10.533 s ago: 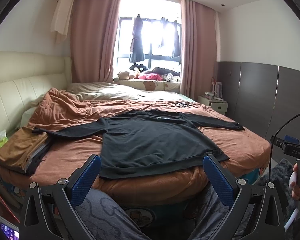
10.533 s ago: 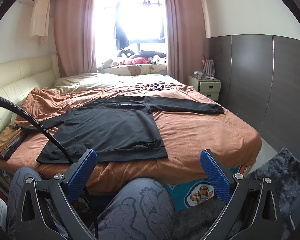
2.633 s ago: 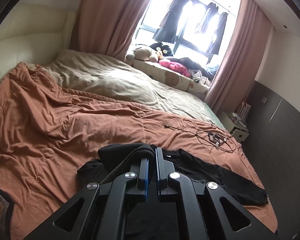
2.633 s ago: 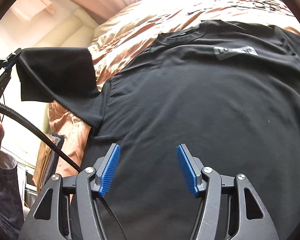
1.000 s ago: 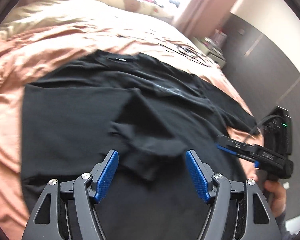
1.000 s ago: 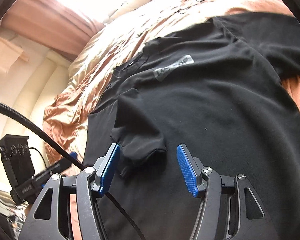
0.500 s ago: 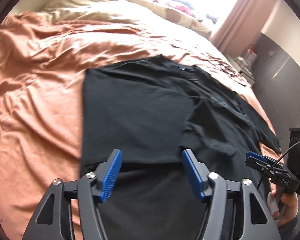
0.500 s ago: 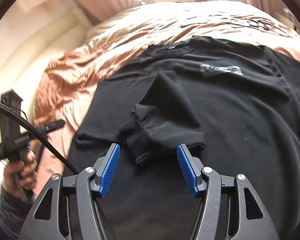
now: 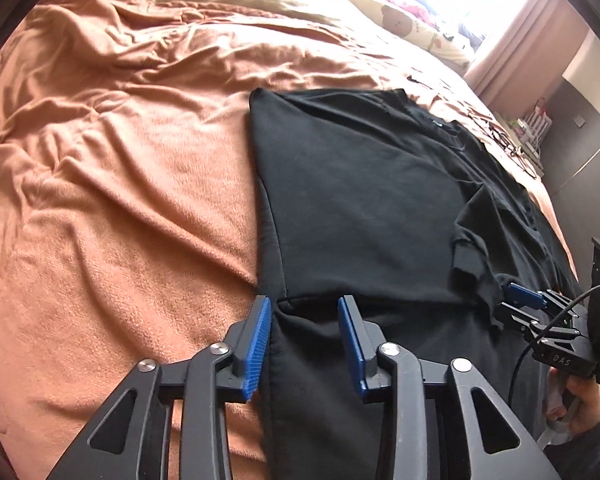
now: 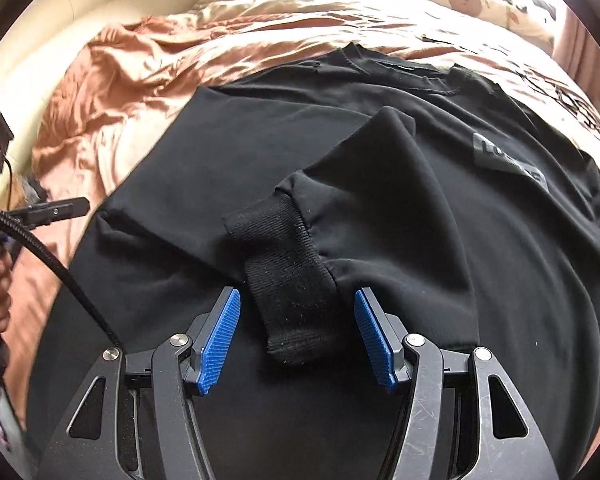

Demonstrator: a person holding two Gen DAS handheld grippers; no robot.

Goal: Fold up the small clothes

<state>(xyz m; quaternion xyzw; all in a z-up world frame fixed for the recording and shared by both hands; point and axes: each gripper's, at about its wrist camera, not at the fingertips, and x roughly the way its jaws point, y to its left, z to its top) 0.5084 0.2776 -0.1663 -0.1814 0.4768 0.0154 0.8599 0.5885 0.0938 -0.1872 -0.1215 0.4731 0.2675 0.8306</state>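
**Over the bed: lining up grips on a black sweatshirt**

On the orange bedspread a black sweatshirt is lying flat, one sleeve folded across its chest. I am holding my left gripper over the sweatshirt's left folded edge, fingers partly spread and holding nothing. My right gripper is hovering with fingers wide apart on either side of the ribbed cuff of that folded sleeve, not pinching it.

The cloth is looking soft, thick and limp, so I am expecting it to sag and slide when lifted. The ribbed cuff and the doubled side edge seem the firmest places to pinch. No boxes, baskets or other containers are showing in either view.
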